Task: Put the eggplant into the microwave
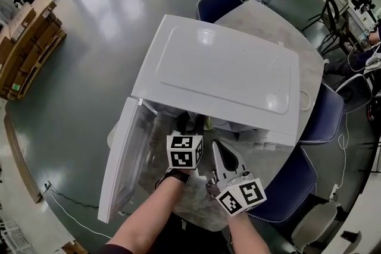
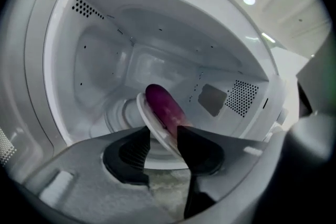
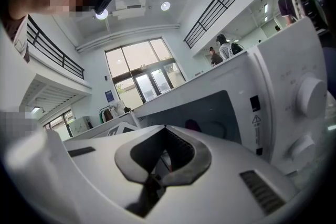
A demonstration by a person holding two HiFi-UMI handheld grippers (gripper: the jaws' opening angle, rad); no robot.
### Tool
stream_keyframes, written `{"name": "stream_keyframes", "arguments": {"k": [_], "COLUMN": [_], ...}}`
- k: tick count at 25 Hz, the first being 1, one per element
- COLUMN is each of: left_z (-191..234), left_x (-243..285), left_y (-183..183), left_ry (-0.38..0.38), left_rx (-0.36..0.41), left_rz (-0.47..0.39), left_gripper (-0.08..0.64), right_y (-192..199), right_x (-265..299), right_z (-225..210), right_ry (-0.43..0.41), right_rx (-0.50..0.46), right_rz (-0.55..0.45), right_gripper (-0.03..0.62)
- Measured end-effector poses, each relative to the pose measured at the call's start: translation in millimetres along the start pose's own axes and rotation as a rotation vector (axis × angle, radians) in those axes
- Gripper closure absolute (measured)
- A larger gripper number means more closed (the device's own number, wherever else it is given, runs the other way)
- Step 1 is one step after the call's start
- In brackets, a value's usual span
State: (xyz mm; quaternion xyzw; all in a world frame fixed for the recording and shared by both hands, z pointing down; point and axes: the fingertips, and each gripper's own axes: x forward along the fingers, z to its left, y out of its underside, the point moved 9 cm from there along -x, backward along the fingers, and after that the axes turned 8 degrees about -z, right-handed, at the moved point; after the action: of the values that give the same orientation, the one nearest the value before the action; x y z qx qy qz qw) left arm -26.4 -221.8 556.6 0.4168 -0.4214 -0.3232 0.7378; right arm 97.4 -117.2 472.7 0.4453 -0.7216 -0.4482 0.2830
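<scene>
two grippers: left gripper [image 2: 163,132] fingers stand apart around the white plate [image 2: 148,122] rim, probably freeing it, since its eggplant [image 2: 163,104] already lies inside the open microwave [image 1: 221,68]; right gripper [image 3: 155,180] waits outside, fingers closed, empty

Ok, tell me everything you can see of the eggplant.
The eggplant is long, smooth and glossy, deep purple fading lighter toward its near end, with a rounded far tip. It lies on a white plate inside the open microwave, tip toward the back wall. Its near end disappears behind one jaw of the left tool, whose jaws stand apart around the plate's rim; whether that jaw touches it is unclear. No stem shows.
</scene>
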Motion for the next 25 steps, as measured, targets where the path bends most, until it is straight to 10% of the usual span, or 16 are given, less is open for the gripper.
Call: {"name": "stream_keyframes", "arguments": {"k": [21,25], "left_z": [-2,-22], "left_x": [-30,-38], "left_y": [3,18], "left_ry": [0.002,0.057], "left_rx": [0.189,0.207], "left_rz": [-0.171,-0.128], "left_gripper": [0.368,0.552], "right_y": [-8,-15], "right_x": [-6,-12], "right_z": [6,3], "right_ry": [0.002,0.024], "right_rx": [0.007,0.004], "right_rz": [0.009,-0.002], "right_gripper": [0.591,0.591]}}
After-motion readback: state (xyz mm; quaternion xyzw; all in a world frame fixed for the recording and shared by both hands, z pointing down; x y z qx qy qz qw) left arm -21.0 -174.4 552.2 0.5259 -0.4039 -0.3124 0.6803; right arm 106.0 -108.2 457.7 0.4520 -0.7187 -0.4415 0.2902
